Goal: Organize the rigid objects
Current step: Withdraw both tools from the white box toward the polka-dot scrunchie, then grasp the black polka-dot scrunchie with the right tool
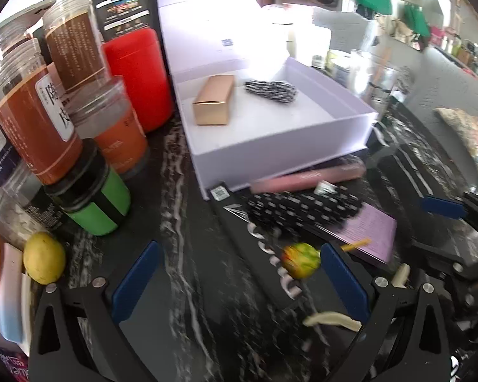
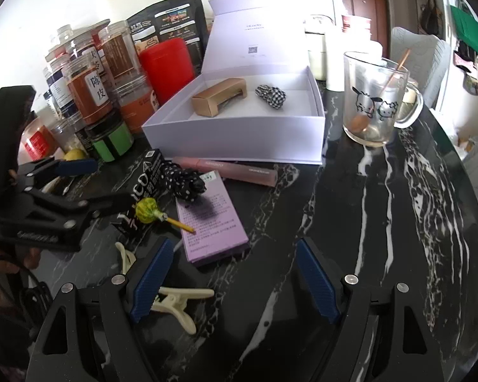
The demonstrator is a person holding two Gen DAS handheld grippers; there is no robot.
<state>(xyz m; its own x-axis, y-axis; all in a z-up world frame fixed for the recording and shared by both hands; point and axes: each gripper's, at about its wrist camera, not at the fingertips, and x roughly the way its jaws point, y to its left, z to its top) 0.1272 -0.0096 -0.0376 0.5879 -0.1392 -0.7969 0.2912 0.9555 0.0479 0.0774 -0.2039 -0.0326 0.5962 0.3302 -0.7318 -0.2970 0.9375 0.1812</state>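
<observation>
Black marbled worktop [image 2: 382, 222]: lollipop [image 1: 300, 260] lies just inside the left tongs' [image 1: 239, 283] right pad; both left and right tongs [image 2: 235, 281] spread, pinching nothing.

both fisheye cams sit on the hand-held grippers, tilted down close over the black marble counter [image 2: 382, 210]. left cam faces the jars, white box [image 1: 280, 133] ahead-right. right cam looks from further right toward the box [image 2: 239, 133]. shared: box, lollipop [image 1: 301, 260], purple booklet [image 2: 212, 222].
</observation>
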